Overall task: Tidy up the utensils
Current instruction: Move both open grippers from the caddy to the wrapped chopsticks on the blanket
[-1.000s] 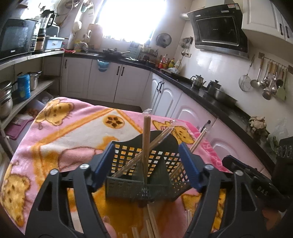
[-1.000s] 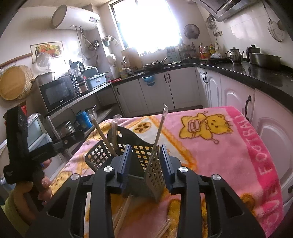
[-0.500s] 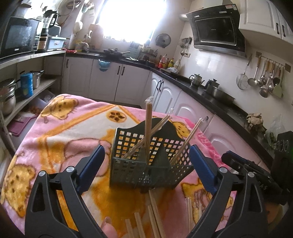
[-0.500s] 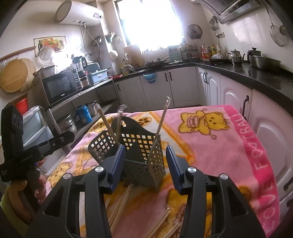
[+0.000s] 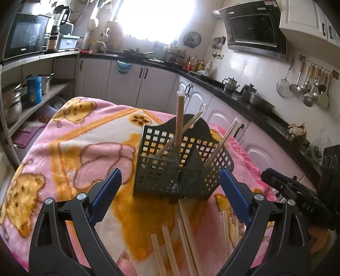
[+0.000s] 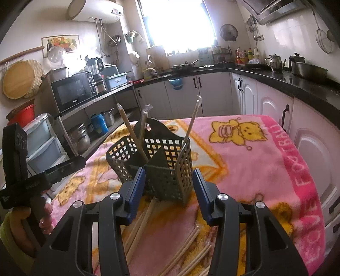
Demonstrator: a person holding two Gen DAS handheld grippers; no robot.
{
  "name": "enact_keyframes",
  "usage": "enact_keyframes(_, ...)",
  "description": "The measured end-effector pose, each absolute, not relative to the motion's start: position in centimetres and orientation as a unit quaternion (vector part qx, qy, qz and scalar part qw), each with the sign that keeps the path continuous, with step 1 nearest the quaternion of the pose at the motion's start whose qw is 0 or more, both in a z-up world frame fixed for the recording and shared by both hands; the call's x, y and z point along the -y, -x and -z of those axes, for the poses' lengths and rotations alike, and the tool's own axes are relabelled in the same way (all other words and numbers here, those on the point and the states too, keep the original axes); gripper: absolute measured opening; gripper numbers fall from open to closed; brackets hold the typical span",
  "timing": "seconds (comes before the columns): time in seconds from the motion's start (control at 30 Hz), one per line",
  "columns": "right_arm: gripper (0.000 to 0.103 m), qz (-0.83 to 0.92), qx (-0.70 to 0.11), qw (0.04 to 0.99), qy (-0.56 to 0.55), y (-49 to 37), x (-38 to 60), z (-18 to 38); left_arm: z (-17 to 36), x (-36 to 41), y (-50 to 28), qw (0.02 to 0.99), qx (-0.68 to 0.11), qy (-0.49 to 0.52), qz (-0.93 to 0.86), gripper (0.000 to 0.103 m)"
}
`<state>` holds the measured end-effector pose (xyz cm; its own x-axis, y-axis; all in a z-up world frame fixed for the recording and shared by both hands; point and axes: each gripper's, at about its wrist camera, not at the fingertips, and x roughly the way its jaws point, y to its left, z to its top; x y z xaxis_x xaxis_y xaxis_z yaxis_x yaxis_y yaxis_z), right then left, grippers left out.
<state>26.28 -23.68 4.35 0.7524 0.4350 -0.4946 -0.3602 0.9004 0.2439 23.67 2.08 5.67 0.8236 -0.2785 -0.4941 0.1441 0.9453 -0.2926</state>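
With both grippers spread and empty, left gripper [image 5: 170, 191] and right gripper [image 6: 169, 189] flank the caddy [image 5: 180, 167] mid-blanket [image 5: 74, 152]. Risk: clipping it tips it, spilling standing chopsticks [image 5: 179, 123]; loose chopsticks [image 6: 138, 223] at the near edge may roll.

glaring window [image 5: 157, 19] backlights the kitchen; fisheye edges curve and darken.

You see a matt dark plastic basket [image 5: 180, 172] on fuzzy pink cloth [image 5: 80, 135]. Pale wooden chopsticks [image 5: 187, 235] lie lower centre, smooth-looking.
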Motion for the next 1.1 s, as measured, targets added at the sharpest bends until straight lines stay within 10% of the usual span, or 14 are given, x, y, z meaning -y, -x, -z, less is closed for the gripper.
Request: enact_keyframes(1.1,0.045,-0.218,-0.349,0.910,-0.048,-24.0,23.3,1.2,1.3,-1.9,-21.3,0.922,-0.358,0.116,0.089,0.084)
